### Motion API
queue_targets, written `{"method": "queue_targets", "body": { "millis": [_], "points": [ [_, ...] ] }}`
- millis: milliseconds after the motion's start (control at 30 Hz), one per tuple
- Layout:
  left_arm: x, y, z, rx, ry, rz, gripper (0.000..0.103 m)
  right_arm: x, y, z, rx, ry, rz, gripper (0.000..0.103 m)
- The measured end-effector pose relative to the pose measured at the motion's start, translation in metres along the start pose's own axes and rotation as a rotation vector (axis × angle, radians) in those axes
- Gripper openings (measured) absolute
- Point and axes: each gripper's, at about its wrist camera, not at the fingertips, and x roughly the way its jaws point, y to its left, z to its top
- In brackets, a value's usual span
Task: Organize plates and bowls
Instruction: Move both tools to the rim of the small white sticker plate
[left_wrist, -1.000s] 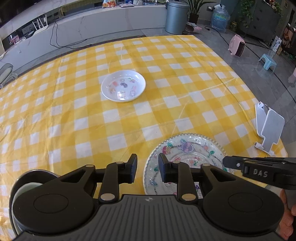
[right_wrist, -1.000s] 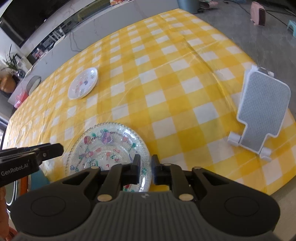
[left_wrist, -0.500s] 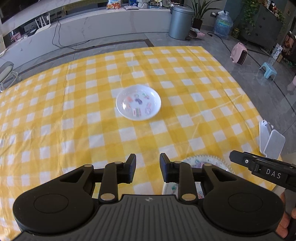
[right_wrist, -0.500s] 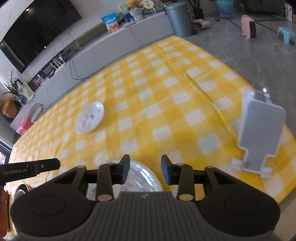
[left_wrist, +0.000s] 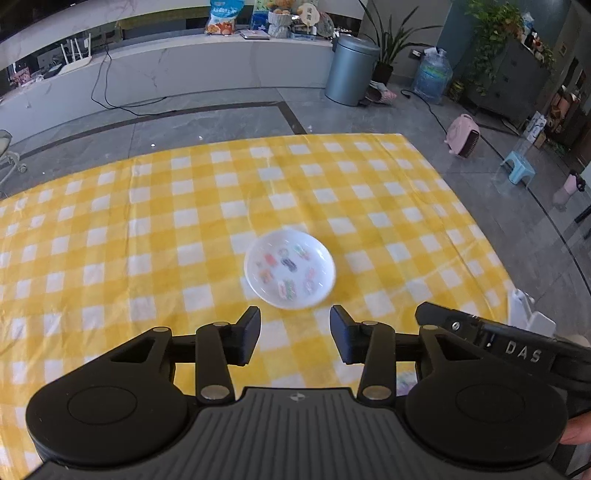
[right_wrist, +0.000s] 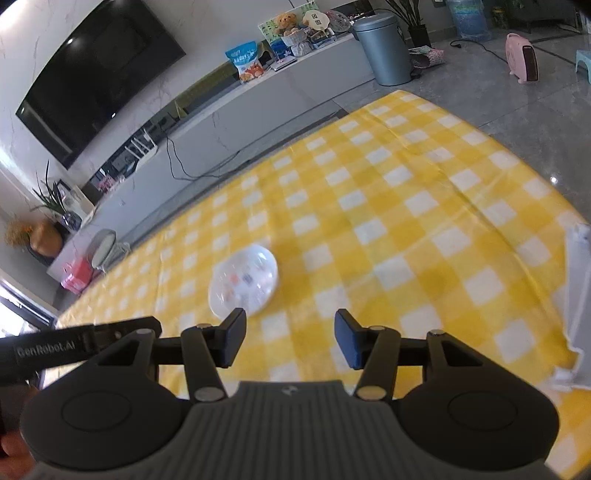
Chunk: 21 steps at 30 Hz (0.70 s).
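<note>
On the yellow checked tablecloth (left_wrist: 155, 236) sits one small white dish (left_wrist: 290, 268) with little coloured pictures printed inside it, lying flat and all by itself, nothing touching it. From the left wrist camera it's just past the fingertips, roughly at 12 o'clock from the left gripper (left_wrist: 294, 339). That gripper's jaws are opening, about half spread, and there's only cloth showing in the gap between them, no dish.

Same story on the other side. The right gripper (right_wrist: 290, 341) is also opening its jaws, a middling gap, nothing between them. In its camera the dish sits at about 11 o'clock from the fingertips, a bit blurry (motion blur, so I can't read the printed pattern there).

Each gripper pokes into the other's view: the right one comes in at 3 o'clock of the left camera with "DAS" lettering on it, and the left one at 9 o'clock of the right camera. A bit of a hand (left_wrist: 576, 432) shows at the lower right edge of the left view.

At the 3 o'clock edge of the cloth stands a white plastic stand (right_wrist: 578, 295), mostly cut off by the frame. Off the cloth, at about 1 o'clock, there's a grey bin (left_wrist: 351, 70) on the floor, plus a pink heater (left_wrist: 463, 136) and a blue stool (left_wrist: 518, 171) further right. A black TV (right_wrist: 96, 77) hangs on the wall.
</note>
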Motion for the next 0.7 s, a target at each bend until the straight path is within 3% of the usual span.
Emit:
{"method": "queue_targets", "body": {
  "millis": [367,700],
  "points": [
    [0.057,0.032,0.025,-0.038,0.042,0.0,0.049,0.063,0.026,0.018,0.01,0.04,0.02,0.045],
    [0.11,0.056,0.036,-0.084,0.126,0.018,0.049,0.107,0.013,0.024,0.025,0.082,-0.023,0.033]
  ]
}}
